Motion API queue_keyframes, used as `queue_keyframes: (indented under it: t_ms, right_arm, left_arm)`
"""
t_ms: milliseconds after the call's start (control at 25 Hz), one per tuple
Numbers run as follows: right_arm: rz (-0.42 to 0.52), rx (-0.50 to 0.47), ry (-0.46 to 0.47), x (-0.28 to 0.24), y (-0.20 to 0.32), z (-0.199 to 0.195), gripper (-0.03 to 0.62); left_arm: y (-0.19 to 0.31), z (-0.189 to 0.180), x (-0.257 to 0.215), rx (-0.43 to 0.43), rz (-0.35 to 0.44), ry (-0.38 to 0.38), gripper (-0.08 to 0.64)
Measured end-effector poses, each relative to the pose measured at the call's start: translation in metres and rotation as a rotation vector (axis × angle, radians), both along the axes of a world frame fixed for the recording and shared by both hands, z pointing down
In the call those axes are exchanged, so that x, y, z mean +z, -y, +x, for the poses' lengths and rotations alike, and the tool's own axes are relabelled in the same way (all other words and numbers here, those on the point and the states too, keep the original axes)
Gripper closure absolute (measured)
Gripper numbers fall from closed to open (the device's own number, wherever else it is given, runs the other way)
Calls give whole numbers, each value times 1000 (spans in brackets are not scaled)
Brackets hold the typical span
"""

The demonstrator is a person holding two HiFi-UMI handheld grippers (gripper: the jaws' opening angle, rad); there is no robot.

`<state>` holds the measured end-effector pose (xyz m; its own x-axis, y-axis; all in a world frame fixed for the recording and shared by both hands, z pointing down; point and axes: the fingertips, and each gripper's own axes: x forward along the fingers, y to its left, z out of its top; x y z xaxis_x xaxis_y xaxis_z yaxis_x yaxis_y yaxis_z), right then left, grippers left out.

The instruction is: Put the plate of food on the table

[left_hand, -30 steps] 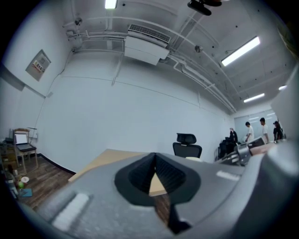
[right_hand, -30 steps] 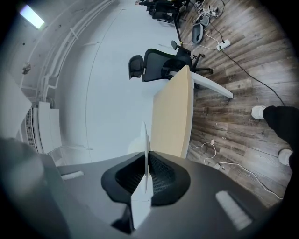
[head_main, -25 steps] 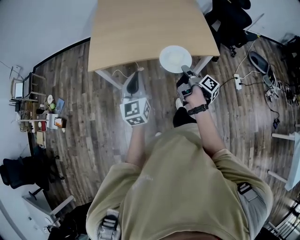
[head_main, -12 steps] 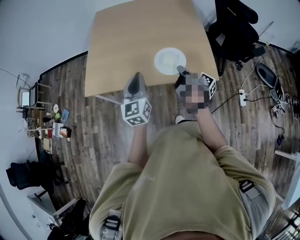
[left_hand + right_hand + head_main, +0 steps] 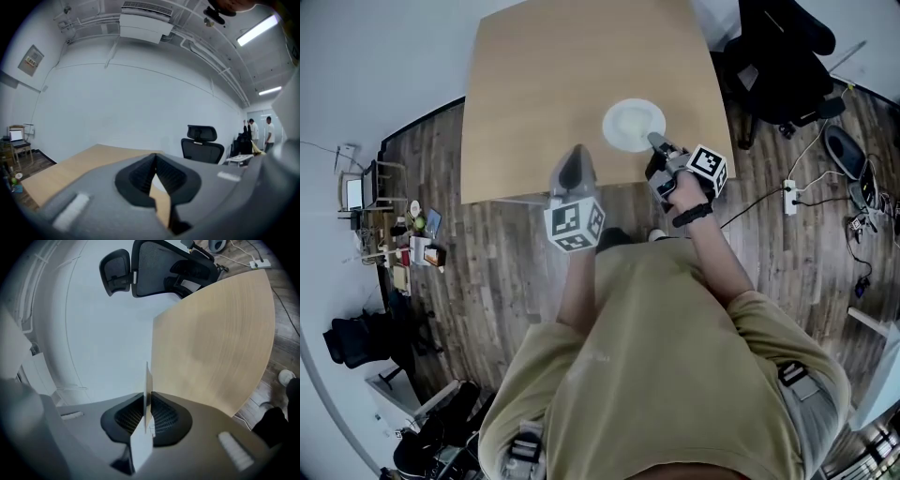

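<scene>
Right now I read this as the set-down step. Nearest me, the left gripper (image 5: 574, 155) reaches over the near edge of the tabletop, jaws together on nothing. The right gripper (image 5: 655, 142) is clamped on the near rim of the round white plate (image 5: 632, 123). Its jaws have just eased a touch wider, though the pads press on the rim. The plate lies over the pale wooden table (image 5: 534, 84), close to the near edge, toward the right corner. Whether it rests or hangs just above, I cannot tell.

Next, I judge, it needs a level lowering until it sits, then a full release and a straight pull back.

The head view shows the plate's face, too washed out to show food. The right gripper view shows only a thin white sliver, edge-on. Only the left gripper view shows two people (image 5: 260, 133) standing far beyond the black office chair (image 5: 201, 143).
</scene>
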<state>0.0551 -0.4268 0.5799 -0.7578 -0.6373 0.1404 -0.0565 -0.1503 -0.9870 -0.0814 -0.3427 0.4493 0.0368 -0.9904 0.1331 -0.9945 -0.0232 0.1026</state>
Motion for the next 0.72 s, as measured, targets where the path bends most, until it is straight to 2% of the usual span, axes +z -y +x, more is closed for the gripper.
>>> queue_keyframes:
  t_ms: [240,440,720]
  right_arm:
    - [-17,-5,-9,17,32,-18,554]
    - [-30,13,-43,30,69,-33,554]
    - [49,9,-94,25,135,-63,554]
  left_arm:
    - [41,-19,11,1,-27,-6,561]
    - [89,-36,26,37,-47,-49,561]
    - [177,-65,19,92,-15,-83,561]
